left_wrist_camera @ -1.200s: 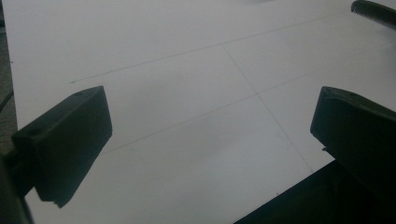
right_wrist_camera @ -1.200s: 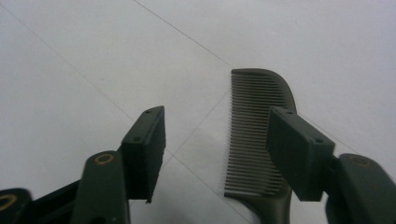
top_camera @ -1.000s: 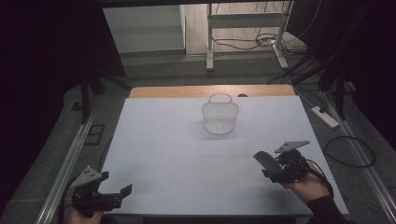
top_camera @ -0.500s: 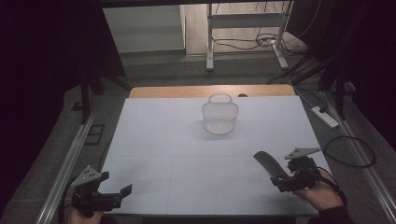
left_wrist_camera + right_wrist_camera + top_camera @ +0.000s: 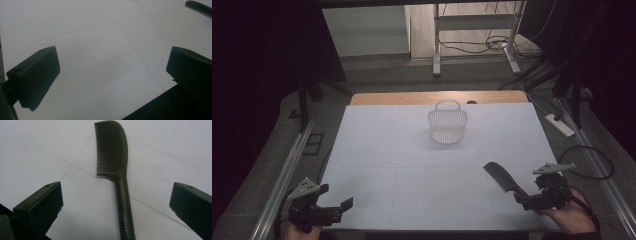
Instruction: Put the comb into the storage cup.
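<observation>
My right tool (image 5: pixel 532 197) stands wide open, its jaws having just been opening, and they grip nothing: the comb (image 5: pixel 117 170) lies flat on the bench (image 5: pixel 387 150) between them, handle toward me, so it rests free near the right edge. My left tool (image 5: pixel 329 212) gapes empty at the near left. The basket (image 5: pixel 447 122) waits far off, centre.
</observation>
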### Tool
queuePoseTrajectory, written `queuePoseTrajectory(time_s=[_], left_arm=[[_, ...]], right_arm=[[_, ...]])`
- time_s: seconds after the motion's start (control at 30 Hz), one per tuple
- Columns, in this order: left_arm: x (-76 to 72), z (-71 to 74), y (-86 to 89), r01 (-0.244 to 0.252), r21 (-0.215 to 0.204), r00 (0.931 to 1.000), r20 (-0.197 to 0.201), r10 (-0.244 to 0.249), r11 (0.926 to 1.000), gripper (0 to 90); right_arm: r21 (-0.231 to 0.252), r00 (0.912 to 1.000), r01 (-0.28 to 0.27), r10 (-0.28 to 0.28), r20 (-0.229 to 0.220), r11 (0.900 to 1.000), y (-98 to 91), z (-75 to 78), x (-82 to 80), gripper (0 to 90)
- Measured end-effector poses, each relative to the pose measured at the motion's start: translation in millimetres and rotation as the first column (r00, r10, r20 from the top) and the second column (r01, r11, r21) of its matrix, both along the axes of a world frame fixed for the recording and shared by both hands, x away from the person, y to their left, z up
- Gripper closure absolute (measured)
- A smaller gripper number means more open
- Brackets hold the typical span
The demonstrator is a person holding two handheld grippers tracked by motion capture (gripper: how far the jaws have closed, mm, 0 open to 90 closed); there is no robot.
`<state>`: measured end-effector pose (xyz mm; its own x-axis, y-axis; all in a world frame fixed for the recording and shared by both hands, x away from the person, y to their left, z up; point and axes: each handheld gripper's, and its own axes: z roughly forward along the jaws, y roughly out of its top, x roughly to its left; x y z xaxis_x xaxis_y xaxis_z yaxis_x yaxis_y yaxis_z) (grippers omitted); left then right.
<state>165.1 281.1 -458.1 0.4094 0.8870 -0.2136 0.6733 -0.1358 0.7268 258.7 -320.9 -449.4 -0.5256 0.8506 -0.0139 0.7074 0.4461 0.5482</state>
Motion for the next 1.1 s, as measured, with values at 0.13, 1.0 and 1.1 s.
queuePoseTrajectory(time_s=[0.13,1.0,1.1], left_arm=[[-0.2,0.1,0.1,0.001,-0.001,1.0000,0.001,-0.001,1.0000,0.0],[-0.1,-0.3,1.0,0.002,-0.008,1.0000,-0.001,-0.002,1.0000,0.0],[0.0,-0.3,0.9,0.002,-0.009,1.0000,-0.003,-0.002,1.0000,0.0]], right_arm=[[-0.020,0.9996,0.004,-0.005,-0.027,0.9998,1.0,-7.6,3.0,0.0],[-0.148,0.9835,-0.037,0.010,-0.181,0.9882,0.7,-55.7,34.6,0.0],[-0.154,0.9830,-0.048,0.019,-0.182,0.9870,0.9,-54.8,34.9,2.8]])
